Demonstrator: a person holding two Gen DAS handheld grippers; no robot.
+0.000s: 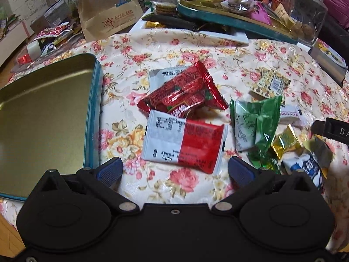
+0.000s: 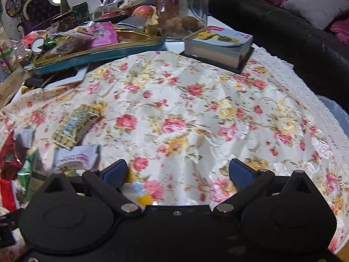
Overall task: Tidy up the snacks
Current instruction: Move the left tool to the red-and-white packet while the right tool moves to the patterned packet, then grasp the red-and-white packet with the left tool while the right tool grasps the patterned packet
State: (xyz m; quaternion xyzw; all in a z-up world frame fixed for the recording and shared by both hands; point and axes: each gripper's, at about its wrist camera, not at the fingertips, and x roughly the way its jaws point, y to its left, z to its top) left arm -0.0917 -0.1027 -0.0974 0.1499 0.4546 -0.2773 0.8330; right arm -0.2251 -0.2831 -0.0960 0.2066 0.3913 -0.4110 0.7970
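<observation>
In the left wrist view my left gripper point(image 1: 174, 170) is open and empty, just short of a red and white snack packet point(image 1: 183, 144). Behind it lies a red foil packet point(image 1: 185, 89), and to the right a green and white packet point(image 1: 255, 122), gold candies point(image 1: 285, 142) and a yellow patterned packet point(image 1: 270, 83). An empty gold tin tray with a teal rim point(image 1: 43, 118) lies to the left. My right gripper point(image 2: 178, 174) is open and empty over bare floral cloth; the yellow packet point(image 2: 74, 126) and a white packet point(image 2: 76, 157) lie to its left.
A second teal tray point(image 2: 98, 50) full of sweets sits at the back. A glass jar point(image 2: 181, 6), a thick book point(image 2: 218, 45) and a brown paper bag point(image 1: 109, 13) stand around it. A black sofa point(image 2: 283, 32) borders the table's right side.
</observation>
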